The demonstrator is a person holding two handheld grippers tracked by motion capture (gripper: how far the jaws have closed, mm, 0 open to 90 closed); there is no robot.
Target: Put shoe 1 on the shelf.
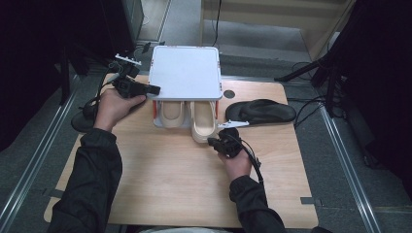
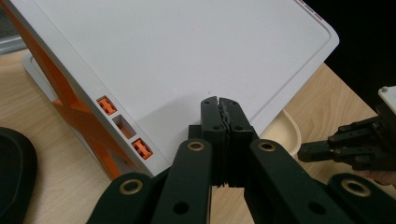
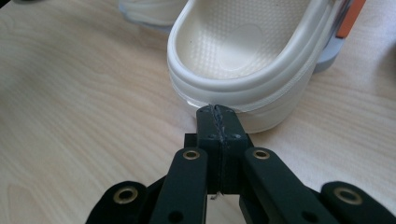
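Clenched on nothing, the right gripper [image 3: 218,112] has its tips against the heel rim of the cream clog [image 3: 247,60], which juts from under the white rack [image 1: 184,73] toward the bare wood of the table [image 1: 160,184]. At the rack's left edge, the left gripper [image 1: 153,89] rests pinched together. 1 black sandal [image 1: 260,111] lies right, well apart.

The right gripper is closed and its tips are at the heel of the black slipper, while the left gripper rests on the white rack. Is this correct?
Not quite. In the right gripper view, the closed right gripper meets the heel of a cream slipper, not the black one. The left gripper does sit over the white rack.
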